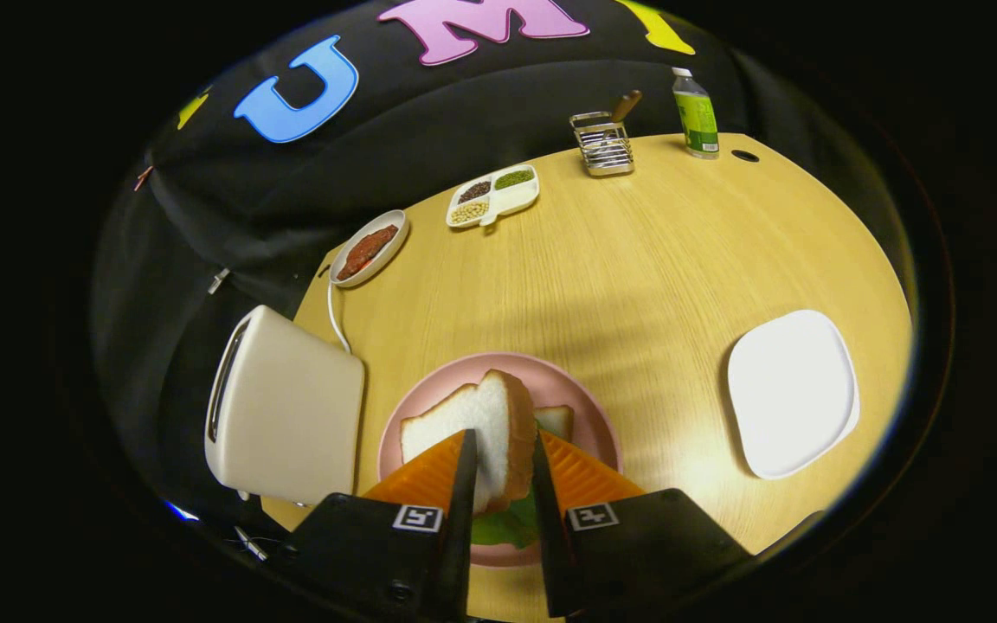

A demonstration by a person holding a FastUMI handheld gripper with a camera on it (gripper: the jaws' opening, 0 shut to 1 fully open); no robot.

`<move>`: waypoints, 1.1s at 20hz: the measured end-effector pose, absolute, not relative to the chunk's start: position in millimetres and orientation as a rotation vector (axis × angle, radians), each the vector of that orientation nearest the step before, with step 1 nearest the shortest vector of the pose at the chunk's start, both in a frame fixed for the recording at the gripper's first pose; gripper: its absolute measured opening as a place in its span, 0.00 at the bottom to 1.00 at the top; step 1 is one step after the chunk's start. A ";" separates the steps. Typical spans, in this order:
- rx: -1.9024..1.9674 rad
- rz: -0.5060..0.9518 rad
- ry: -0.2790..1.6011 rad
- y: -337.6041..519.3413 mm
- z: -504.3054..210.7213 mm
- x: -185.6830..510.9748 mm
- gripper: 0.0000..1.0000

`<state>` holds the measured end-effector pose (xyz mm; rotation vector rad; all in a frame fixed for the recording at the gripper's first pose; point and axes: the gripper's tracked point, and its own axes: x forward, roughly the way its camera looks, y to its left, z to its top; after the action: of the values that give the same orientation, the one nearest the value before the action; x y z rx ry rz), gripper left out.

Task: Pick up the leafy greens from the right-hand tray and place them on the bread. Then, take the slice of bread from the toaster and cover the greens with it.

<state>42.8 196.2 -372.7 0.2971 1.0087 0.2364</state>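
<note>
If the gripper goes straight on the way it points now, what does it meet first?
Probably the pink plate: the gripper, fingers shut on the bread slice, points down at it, over the greens and lower bread. Depth is unclear.

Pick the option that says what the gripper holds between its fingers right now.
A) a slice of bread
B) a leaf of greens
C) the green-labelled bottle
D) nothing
A: the gripper has both fingers pressed on a slice of bread, held on edge over the pink plate, where greens already lie.
</note>
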 end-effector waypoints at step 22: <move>0.036 0.264 0.339 146.3 -86.6 86.4 0.99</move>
<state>86.4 146.3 -86.6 0.0359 0.3391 0.2641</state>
